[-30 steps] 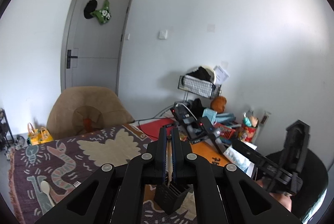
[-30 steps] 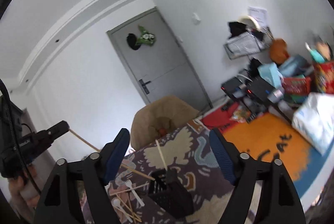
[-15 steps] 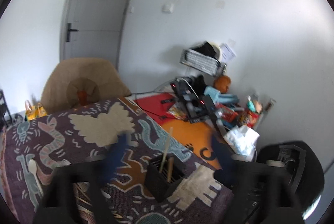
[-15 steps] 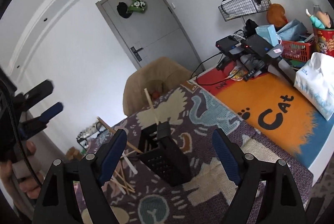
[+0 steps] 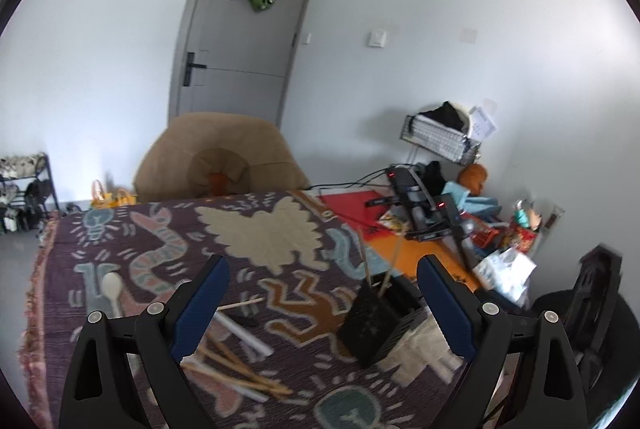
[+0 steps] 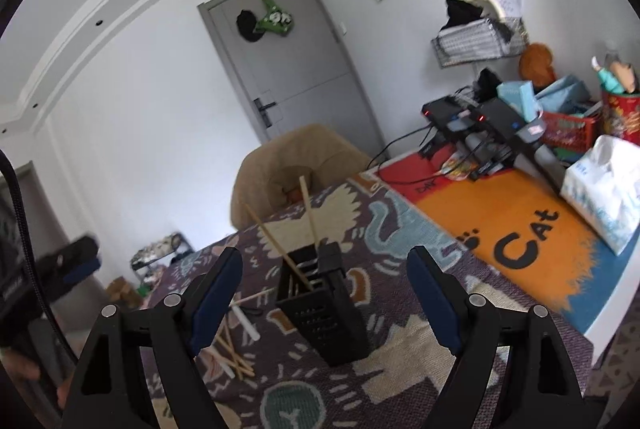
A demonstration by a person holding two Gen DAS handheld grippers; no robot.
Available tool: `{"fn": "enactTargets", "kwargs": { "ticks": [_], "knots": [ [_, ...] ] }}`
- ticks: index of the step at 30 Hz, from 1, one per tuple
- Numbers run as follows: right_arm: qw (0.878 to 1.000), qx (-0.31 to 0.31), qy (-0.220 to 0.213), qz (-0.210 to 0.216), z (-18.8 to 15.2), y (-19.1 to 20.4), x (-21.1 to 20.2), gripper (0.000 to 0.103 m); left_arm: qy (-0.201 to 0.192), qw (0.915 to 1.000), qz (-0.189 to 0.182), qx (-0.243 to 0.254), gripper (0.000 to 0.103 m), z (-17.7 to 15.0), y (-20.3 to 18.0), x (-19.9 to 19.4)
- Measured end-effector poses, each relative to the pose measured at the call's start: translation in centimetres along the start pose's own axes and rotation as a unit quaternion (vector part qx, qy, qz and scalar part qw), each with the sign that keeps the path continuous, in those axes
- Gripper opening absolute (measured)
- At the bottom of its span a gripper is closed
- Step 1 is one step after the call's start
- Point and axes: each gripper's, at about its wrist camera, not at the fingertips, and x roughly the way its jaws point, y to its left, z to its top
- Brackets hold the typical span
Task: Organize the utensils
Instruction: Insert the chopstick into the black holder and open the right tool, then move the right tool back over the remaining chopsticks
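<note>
Black holder (image 6: 325, 303) stands upright on the patterned cloth (image 5: 256, 233) covering the desk, w/ two chopsticks (image 6: 309, 215) already leaning out of it. Rest of the utensils lie loose on the cloth just left of the holder: a heap of wooden chopsticks (image 5: 244, 375), a white straw-like stick (image 5: 242, 333) and, further left, a pale spoon (image 5: 113, 289). One more chopstick (image 5: 242, 304) lies apart from the heap, nearer the holder.

Left gripper (image 5: 322, 303) is released, jaws spread wide w/ nothing between them; its jaws have just been opening. It hangs above the cloth between heap and holder. Right gripper (image 6: 325, 297) is also released and empty, framing the holder from behind, not touching it.

Step in hand looks like going back for the next loose piece. To do it well: pick one stick only, prob. the lone chopstick, since the heap is crossed and a pinch there may drag several. Come down w/ jaws across the stick, grab near one end so it tips upright easily, then lower it into the holder's open slot w/o knocking the two already leaning there. Right gripper could steady the holder; it's light-looking and may slide on the cloth.
</note>
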Motion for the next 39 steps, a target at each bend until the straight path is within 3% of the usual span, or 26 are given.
{"fn": "enactTargets", "kwargs": {
  "ticks": [3, 8, 14, 21, 26, 32, 35, 39],
  "knots": [
    [1.000, -0.014, -0.003, -0.006, 0.0, 0.8, 0.1, 0.084, -0.008, 0.9995, 0.012, -0.026, 0.095, -1.1, 1.7, -1.1],
    [0.998, -0.032, 0.026, 0.041, -0.5, 2.5, 0.7, 0.084, -0.011, 0.9978, 0.044, -0.048, 0.095, -2.6, 4.2, -2.3],
    [0.992, -0.076, 0.052, 0.087, -1.9, 5.0, 1.4, 0.084, 0.016, 0.9946, 0.067, -0.078, 0.095, -4.3, 7.6, -2.2],
    [0.979, -0.151, 0.096, 0.100, -5.3, 8.3, 2.7, 0.082, 0.043, 0.9876, 0.073, -0.132, 0.095, -6.6, 11.9, -1.8],
    [0.967, -0.183, 0.146, 0.097, -8.3, 9.6, 5.2, 0.060, 0.054, 0.9829, 0.072, -0.161, 0.095, -7.8, 14.2, -1.4],
    [0.952, -0.196, 0.212, 0.101, -11.9, 10.2, 8.8, 0.040, 0.071, 0.9771, 0.080, -0.184, 0.092, -8.9, 16.3, -0.7],
    [0.946, -0.193, 0.238, 0.102, -13.2, 10.4, 10.4, 0.032, 0.080, 0.9737, 0.081, -0.197, 0.087, -9.5, 17.5, -0.3],
    [0.943, -0.188, 0.257, 0.101, -14.2, 10.8, 11.8, 0.029, 0.091, 0.9696, 0.087, -0.210, 0.082, -10.2, 18.8, 0.2]
  ]
}}
